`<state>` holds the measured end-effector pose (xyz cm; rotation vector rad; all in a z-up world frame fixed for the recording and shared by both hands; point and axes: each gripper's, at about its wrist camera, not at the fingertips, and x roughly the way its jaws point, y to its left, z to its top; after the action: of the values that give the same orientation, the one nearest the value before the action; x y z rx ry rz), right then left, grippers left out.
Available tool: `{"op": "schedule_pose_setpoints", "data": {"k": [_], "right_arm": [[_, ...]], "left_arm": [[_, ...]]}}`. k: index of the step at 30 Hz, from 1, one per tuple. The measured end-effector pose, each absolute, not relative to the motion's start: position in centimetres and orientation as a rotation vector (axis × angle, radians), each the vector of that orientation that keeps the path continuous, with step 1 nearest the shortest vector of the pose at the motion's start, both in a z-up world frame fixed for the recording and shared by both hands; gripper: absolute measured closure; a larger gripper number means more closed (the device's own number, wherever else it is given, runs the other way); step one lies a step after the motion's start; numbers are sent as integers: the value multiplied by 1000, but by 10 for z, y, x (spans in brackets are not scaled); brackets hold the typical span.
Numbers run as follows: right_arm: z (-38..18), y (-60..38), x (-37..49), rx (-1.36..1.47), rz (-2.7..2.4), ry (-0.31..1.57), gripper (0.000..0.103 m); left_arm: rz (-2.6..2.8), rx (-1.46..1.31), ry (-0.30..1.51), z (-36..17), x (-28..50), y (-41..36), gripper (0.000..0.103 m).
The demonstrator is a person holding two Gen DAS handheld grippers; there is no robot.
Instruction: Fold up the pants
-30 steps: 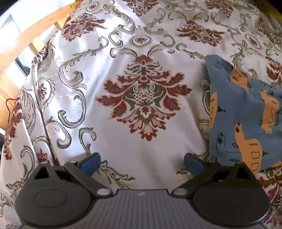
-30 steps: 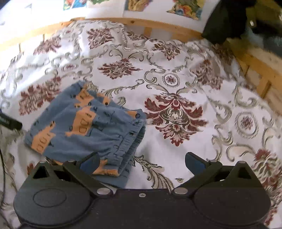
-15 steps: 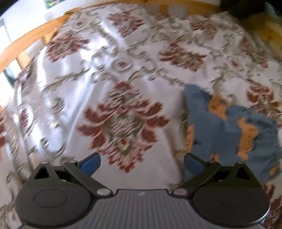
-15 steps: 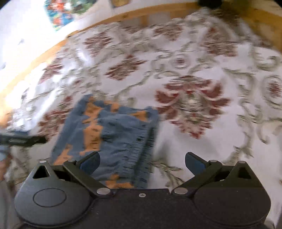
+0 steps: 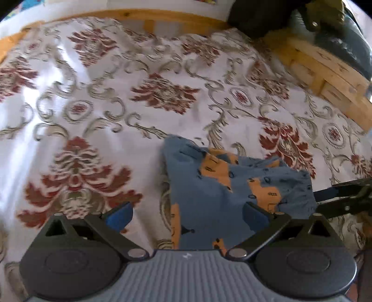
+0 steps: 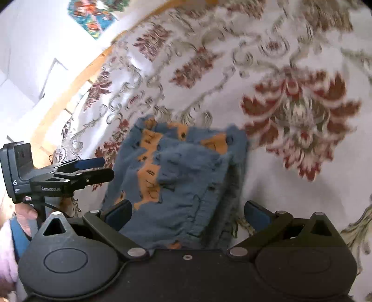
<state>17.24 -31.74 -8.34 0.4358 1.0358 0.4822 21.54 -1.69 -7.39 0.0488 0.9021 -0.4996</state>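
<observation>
The blue pants with orange shapes [image 5: 227, 192] lie folded into a small bundle on the patterned bedspread [image 5: 97, 120]. In the left wrist view my left gripper [image 5: 186, 212] hovers open just above their near left part, holding nothing. In the right wrist view the same folded pants [image 6: 183, 176] sit under my right gripper [image 6: 187, 211], which is also open and empty. The left gripper [image 6: 95, 168] shows from the side at the left of the right wrist view, beside the pants. The right gripper's fingers [image 5: 341, 192] poke in from the right in the left wrist view.
A wooden bed frame [image 5: 162, 19] runs along the far edge, with a dark bag [image 5: 337, 34] on wooden planks at the far right. A hand and pale sleeve [image 6: 14, 232] hold the left gripper. Pictures [image 6: 93, 16] hang on the white wall.
Both grippers swung toward the folded pants, which now sit between each pair of fingers in view. The pants themselves have not moved. Both stayed open.
</observation>
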Motion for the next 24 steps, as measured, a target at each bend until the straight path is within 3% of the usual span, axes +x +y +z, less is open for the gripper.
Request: {"op": "schedule_pose_setpoints", "data": {"k": [5, 14, 17, 20, 22, 24], "right_arm": [[-97, -327, 182, 523, 453, 1062, 1], [-102, -340, 182, 641, 467, 1042, 2], [-100, -333, 180, 591, 471, 1048, 14], [-102, -331, 180, 570, 461, 1057, 33], [-103, -333, 180, 573, 436, 1062, 53], [-105, -337, 180, 588, 419, 1066, 61]], "left_arm": [[-487, 36, 1021, -96, 228, -12, 2], [-515, -79, 1076, -98, 231, 2, 4], [-515, -24, 1070, -98, 228, -3, 4], [-513, 29, 1064, -99, 224, -9, 7], [-506, 56, 1060, -99, 223, -11, 10], [-504, 70, 1055, -98, 221, -12, 16]]}}
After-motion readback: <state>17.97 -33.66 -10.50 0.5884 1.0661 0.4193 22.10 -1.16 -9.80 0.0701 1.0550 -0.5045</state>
